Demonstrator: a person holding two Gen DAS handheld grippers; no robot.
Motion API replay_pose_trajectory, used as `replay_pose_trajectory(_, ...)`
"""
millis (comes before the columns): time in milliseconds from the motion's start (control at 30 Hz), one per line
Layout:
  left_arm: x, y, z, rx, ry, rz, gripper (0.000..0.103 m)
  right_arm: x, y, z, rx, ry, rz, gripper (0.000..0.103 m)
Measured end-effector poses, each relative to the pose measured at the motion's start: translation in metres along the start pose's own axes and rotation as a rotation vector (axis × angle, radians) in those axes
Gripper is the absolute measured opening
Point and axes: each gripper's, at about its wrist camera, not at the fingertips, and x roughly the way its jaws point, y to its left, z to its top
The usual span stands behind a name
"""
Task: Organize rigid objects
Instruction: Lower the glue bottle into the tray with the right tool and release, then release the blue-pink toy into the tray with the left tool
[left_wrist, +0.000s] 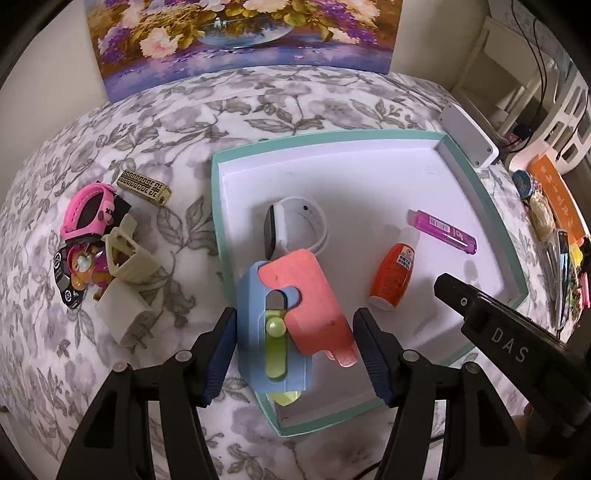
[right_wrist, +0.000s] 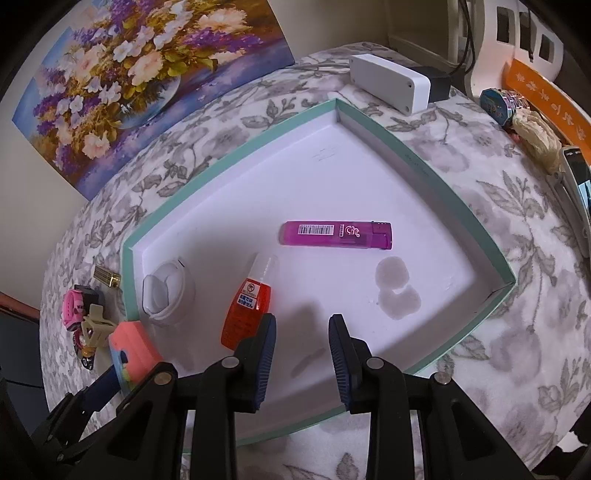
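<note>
A white tray with a teal rim (left_wrist: 369, 137) (right_wrist: 439, 177) lies on the floral cloth. In it are a white smartwatch (left_wrist: 295, 227) (right_wrist: 164, 291), an orange bottle (left_wrist: 393, 277) (right_wrist: 245, 310) and a purple lighter (left_wrist: 443, 230) (right_wrist: 338, 235). My left gripper (left_wrist: 293, 354) is open, its fingers on either side of a pink and blue toy with a green slider (left_wrist: 295, 306) (right_wrist: 129, 350) that lies over the tray's near rim; I cannot tell if they touch it. My right gripper (right_wrist: 301, 354) is open and empty over the tray's near part, next to the orange bottle.
Left of the tray lie a pink watch (left_wrist: 86, 214), a gold patterned bar (left_wrist: 144, 187), a beige clip (left_wrist: 127, 254) and a small toy figure (left_wrist: 83, 266). A white box (right_wrist: 389, 81) stands behind the tray. A flower painting (left_wrist: 240, 33) leans at the back. Clutter lines the right edge.
</note>
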Motion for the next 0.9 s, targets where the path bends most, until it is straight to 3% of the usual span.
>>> replay_pose_trajectory(533, -0.015, 0.014, 0.006, -0.053, -0.038, -0.028, 0.065, 0.001, 0.0, 0.0, -0.001, 0.003, -0.002, 0.032)
replay_pose_trajectory(700, -0.017, 0.032, 0.007, -0.119, -0.045, 0.029, 0.066, 0.0, 0.001, 0.0, -0.005, 0.002, -0.002, 0.032)
replay_pose_trajectory(900, -0.006, 0.059, 0.005, -0.214, 0.019, 0.09, 0.073, 0.001, 0.002, 0.001, -0.015, -0.001, -0.007, 0.032)
